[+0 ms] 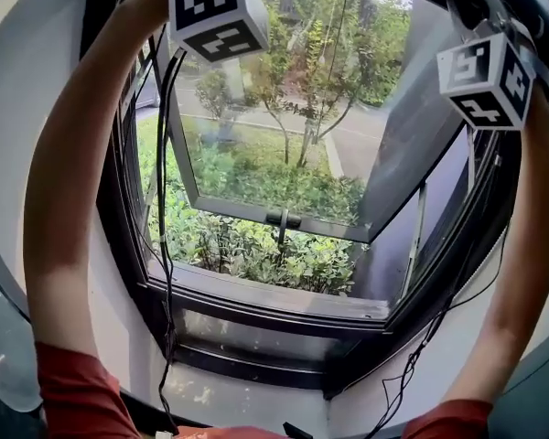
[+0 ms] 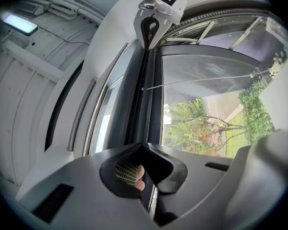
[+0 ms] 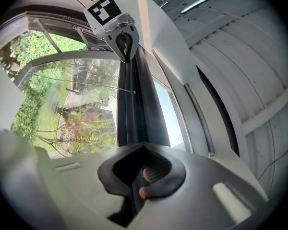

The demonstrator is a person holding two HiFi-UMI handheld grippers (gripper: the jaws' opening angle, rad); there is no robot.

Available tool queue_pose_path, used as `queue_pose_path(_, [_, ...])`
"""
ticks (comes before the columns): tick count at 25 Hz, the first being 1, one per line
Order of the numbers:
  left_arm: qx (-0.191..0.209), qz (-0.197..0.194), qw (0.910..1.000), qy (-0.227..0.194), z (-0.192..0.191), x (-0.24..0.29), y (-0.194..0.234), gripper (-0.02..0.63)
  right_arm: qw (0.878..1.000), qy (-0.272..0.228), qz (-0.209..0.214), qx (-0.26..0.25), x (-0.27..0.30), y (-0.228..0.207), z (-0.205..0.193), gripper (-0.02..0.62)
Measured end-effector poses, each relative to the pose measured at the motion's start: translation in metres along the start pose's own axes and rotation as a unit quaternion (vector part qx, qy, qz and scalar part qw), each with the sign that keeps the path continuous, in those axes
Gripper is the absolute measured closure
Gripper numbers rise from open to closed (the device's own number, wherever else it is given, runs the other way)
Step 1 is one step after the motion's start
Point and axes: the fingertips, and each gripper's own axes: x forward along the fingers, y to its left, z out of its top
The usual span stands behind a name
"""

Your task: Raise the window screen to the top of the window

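The window screen's dark bar (image 2: 146, 104) runs from my left gripper (image 2: 143, 174) up to my right gripper (image 2: 151, 30) at its far end. In the right gripper view the same bar (image 3: 134, 109) leads from my right gripper (image 3: 141, 176) to my left gripper (image 3: 124, 44). Each gripper is shut on the bar, which passes between its ribbed pads. In the head view both arms are raised, and only the left marker cube (image 1: 215, 12) and the right marker cube (image 1: 485, 80) show at the top edge. The jaws and the bar are out of frame there.
The glass sash (image 1: 274, 208) is swung outward, with a dark handle (image 1: 282, 219) on its lower rail. The black window frame (image 1: 256, 305) curves below. Cables (image 1: 165, 245) hang down on the left. A thin cord (image 2: 206, 79) crosses the pane. A ceiling lamp (image 2: 20, 24) is lit.
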Motion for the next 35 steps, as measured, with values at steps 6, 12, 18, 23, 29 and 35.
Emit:
queue_pose_path(6, [0.001,0.007,1.0000,-0.001,0.002,-0.001,-0.003,0.603,1.000,0.008,-0.002,-0.004,0.003,0.001,-0.006,0.588])
queue_pose_path(12, [-0.009,0.012,0.9999,0.005,-0.002,-0.002,0.002,0.603,1.000,0.015,-0.001,0.004,0.004,0.002,-0.011,0.588])
queue_pose_path(18, [-0.022,0.016,0.9996,0.001,-0.003,-0.008,0.001,0.603,1.000,0.014,0.002,0.017,0.000,0.007,-0.015,0.588])
queue_pose_path(23, [-0.081,0.013,0.9966,-0.007,-0.005,-0.015,-0.006,0.603,0.999,-0.004,-0.003,0.043,-0.009,0.010,-0.003,0.586])
queue_pose_path(29, [-0.171,0.012,0.9850,-0.017,-0.013,-0.035,-0.024,0.603,0.996,-0.019,0.000,0.088,-0.022,0.027,-0.002,0.586])
queue_pose_path(35, [-0.262,0.008,0.9644,-0.036,-0.015,-0.065,-0.056,0.603,0.987,-0.028,-0.004,0.157,-0.044,0.046,-0.004,0.586])
